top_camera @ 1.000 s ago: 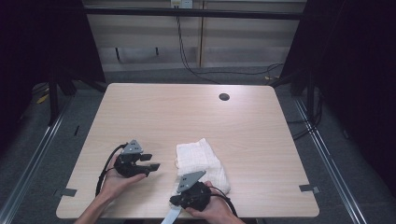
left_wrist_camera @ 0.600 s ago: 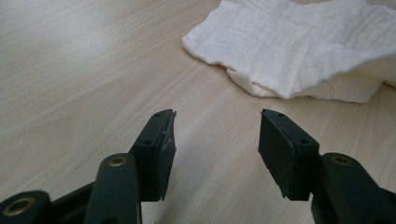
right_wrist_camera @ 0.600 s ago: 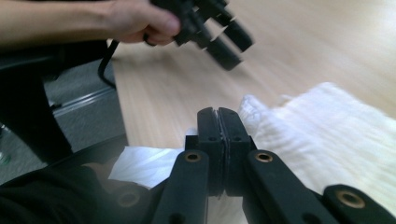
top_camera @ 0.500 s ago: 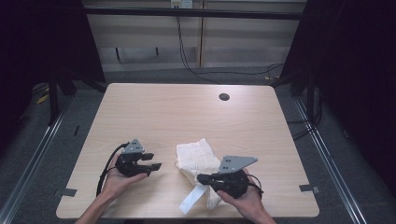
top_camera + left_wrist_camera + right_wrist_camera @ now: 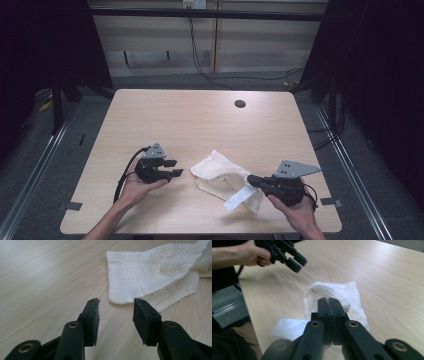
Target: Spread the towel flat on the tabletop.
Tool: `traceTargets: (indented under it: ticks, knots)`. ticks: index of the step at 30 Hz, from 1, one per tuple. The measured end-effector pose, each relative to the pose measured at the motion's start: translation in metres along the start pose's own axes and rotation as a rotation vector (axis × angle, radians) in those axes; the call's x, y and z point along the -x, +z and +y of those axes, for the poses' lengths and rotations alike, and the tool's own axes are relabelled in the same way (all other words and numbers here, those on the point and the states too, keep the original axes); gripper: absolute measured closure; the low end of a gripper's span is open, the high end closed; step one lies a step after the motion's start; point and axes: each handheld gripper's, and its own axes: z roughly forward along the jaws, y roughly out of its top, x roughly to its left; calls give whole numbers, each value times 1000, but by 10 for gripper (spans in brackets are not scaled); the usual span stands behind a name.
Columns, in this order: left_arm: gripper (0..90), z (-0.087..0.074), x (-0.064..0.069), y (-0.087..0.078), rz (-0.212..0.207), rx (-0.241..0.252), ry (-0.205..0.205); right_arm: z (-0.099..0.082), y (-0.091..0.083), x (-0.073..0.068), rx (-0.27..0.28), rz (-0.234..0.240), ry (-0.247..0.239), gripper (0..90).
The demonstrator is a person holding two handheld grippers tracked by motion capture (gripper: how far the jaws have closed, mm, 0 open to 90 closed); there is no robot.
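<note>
A white cloth (image 5: 217,170) lies crumpled and partly unfolded on the wooden table (image 5: 200,120), near its front edge. My right gripper (image 5: 251,180) is at the cloth's right side, shut on a lifted fold, and a loose strip (image 5: 239,198) hangs below it. In the right gripper view the jaws (image 5: 328,300) are pressed together above the cloth (image 5: 337,291). My left gripper (image 5: 174,168) is open, left of the cloth. Its jaws have just been closing with nothing between them. A cloth corner (image 5: 120,298) lies just past its fingertips (image 5: 116,302).
A small dark round hole (image 5: 240,104) sits in the table near the far edge. Bare wood spreads across the far half. A dark floor with metal rails (image 5: 45,150) flanks the table. The left hand's gripper (image 5: 294,261) shows at the top left of the right gripper view.
My right gripper has moved right and up, dragging the cloth out of its folded stack into a looser spread. The left gripper shifted slightly toward the cloth and its jaws narrowed.
</note>
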Motion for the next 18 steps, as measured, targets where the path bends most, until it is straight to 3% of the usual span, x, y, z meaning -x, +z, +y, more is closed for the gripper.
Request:
traceTargets:
  ticks: [2, 3, 5, 6, 7, 9, 10, 13, 18]
  knots:
    - [586, 2, 0, 4, -19, -3, 11, -2, -2, 2, -3, -12, 5, 890]
    - [656, 3, 1, 8, -42, -1, 13, -8, -5, 10, -9, -33, 22, 890]
    - [661, 6, 2, 17, -84, -17, 19, -11, -7, 15, -9, -47, 29, 890]
    - [661, 9, 3, 21, -86, -27, 29, -13, -8, 19, -3, -52, 41, 890]
    - [625, 14, 5, 29, -100, -24, 42, -18, -9, 27, -5, -71, 57, 890]
    - [600, 17, 7, 32, -101, -17, 45, -19, -9, 30, -6, -71, 67, 890]
    - [579, 23, 9, 37, -128, -10, 59, -22, -9, 33, -25, -85, 80, 889]
    - [466, 25, 12, 43, -124, 3, 68, -24, -9, 35, -26, -83, 91, 889]
    - [463, 21, 16, 43, -155, -6, 102, -27, -9, 37, -25, -86, 96, 888]
